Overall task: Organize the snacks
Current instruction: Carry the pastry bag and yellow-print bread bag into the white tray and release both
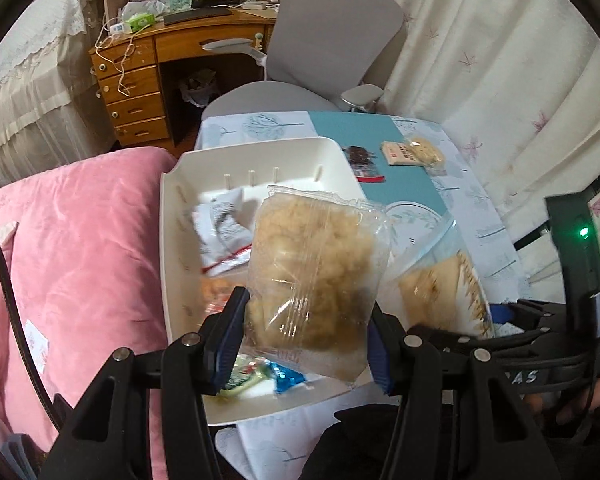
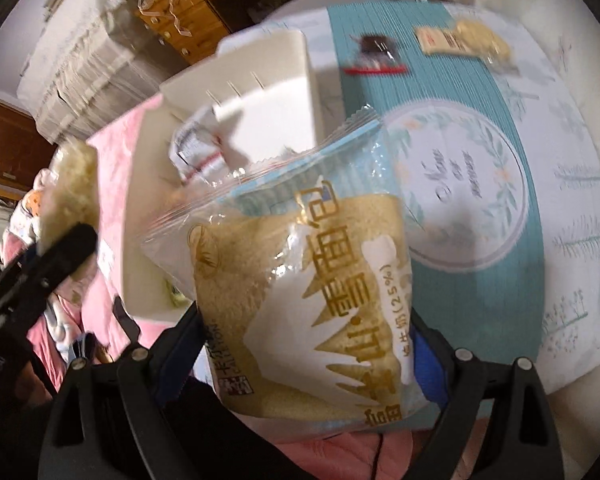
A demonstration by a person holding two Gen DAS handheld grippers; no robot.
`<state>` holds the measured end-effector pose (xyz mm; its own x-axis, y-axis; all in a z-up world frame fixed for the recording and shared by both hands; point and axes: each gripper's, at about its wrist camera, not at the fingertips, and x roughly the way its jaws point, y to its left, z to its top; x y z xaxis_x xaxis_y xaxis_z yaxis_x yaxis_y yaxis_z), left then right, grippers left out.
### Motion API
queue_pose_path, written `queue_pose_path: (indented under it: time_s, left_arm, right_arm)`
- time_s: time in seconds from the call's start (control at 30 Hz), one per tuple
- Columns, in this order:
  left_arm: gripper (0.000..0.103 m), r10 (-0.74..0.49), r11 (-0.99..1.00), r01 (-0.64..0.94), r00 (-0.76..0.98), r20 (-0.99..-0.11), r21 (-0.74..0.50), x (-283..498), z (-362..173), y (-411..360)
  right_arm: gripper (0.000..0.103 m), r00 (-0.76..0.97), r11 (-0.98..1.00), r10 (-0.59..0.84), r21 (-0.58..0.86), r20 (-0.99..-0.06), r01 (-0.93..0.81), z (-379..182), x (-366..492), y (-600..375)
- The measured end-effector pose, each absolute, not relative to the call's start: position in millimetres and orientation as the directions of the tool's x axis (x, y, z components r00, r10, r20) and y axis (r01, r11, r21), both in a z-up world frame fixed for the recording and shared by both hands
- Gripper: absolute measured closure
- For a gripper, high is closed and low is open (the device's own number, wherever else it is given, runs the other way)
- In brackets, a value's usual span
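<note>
Snacks were the work items, and the white bin [image 1: 172, 216] was judged to be their destination. The left hand-held gripper [image 1: 306, 340] was clamped on a clear puffed-snack bag [image 1: 316, 272], held upright with its long axis running up and away from the fingers. The bin lay directly ahead of and below this bag, so the left side was the nearer one. The right hand-held gripper [image 2: 300, 344] was clamped on a bread pack [image 2: 304, 280], long axis likewise pointing forward; from it the bin [image 2: 260, 60] lay ahead and to the left, over the surface [image 2: 560, 208]. Count: two packs held, one per gripper. Three packs lay on the far surface: one dark [image 1: 362, 160], one white [image 1: 400, 153], one pale biscuit pack [image 1: 428, 151]. Inside the bin, one white-and-red wrapper [image 1: 220, 232] was clear; an orange pack [image 1: 216, 294] and green-and-blue wrappers [image 1: 268, 376] showed partly, so the total could not be fixed.
</note>
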<state>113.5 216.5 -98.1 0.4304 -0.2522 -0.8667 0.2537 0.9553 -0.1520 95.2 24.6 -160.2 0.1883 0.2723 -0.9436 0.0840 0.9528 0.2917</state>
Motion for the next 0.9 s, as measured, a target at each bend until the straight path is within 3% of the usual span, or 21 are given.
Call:
queue_pose_path:
  time_s: [0.27,0.33,0.37,0.9]
  left_arm:
    - [0.047,-0.241,0.959,0.242,0.429,-0.871,-0.146,119,-102,232]
    - [0.022,-0.223,0.963,0.234,0.424,-0.878,-0.131,120,-104,234]
    - [0.021,-0.22,0.964,0.232,0.423,-0.879,-0.129,120,-106,235]
    - [0.021,-0.267,0.948,0.272,0.397,-0.878,-0.165,131,-109,209]
  right_arm:
    - [0.01,0.345,0.933,0.315,0.354,-0.884,0.057,-143,109,43]
    - [0.009,0.353,0.927,0.321,0.368,-0.879,0.074,-146,111,43]
    - [0.007,0.341,0.927,0.318,0.366,-0.885,0.086,-149,112,43]
    - [0.004,0.328,0.927,0.215,0.297,-0.92,0.227,-153,101,11]
